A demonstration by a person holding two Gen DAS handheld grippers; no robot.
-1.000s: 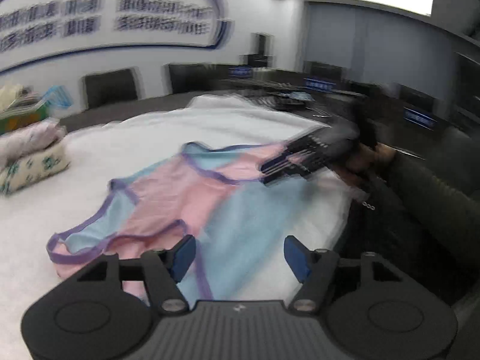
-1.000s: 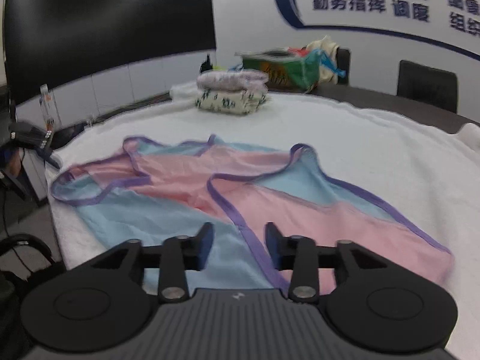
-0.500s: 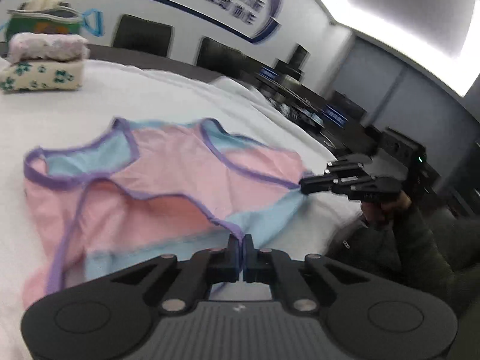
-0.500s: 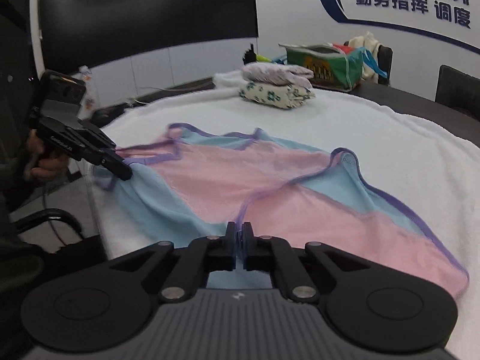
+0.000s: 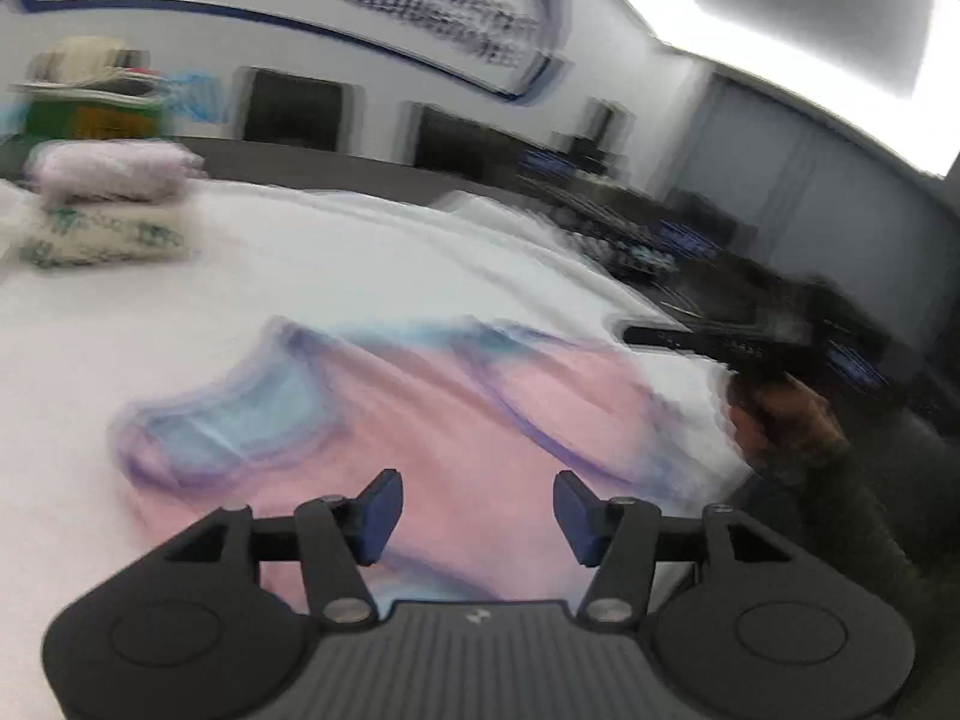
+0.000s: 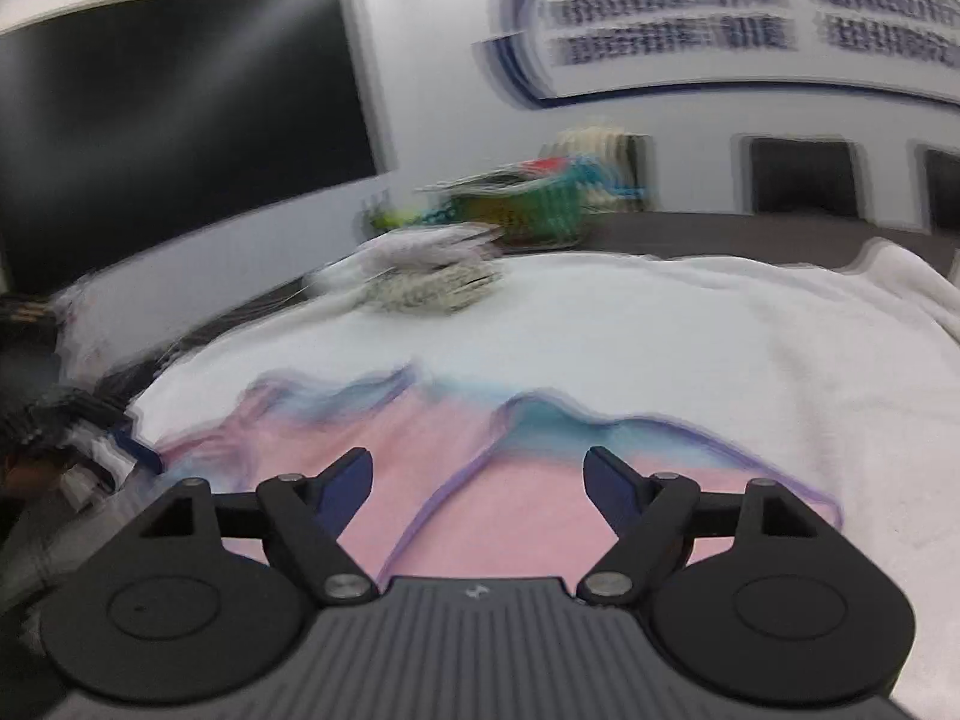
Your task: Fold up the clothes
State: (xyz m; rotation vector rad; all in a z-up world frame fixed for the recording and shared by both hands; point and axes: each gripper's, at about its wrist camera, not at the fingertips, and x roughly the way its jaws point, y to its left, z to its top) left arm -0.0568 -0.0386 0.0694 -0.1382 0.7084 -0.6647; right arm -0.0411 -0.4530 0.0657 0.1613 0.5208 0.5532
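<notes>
Claws both hang over the pink-and-blue garment with jaws opening and nothing between them, left claw and right claw, likely so the cloth lies loose on the white-covered counter.

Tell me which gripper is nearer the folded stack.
Left. The left gripper is over the garment on the side near the stack; the right gripper, on the far side. Both jaws are opening, empty.
</notes>
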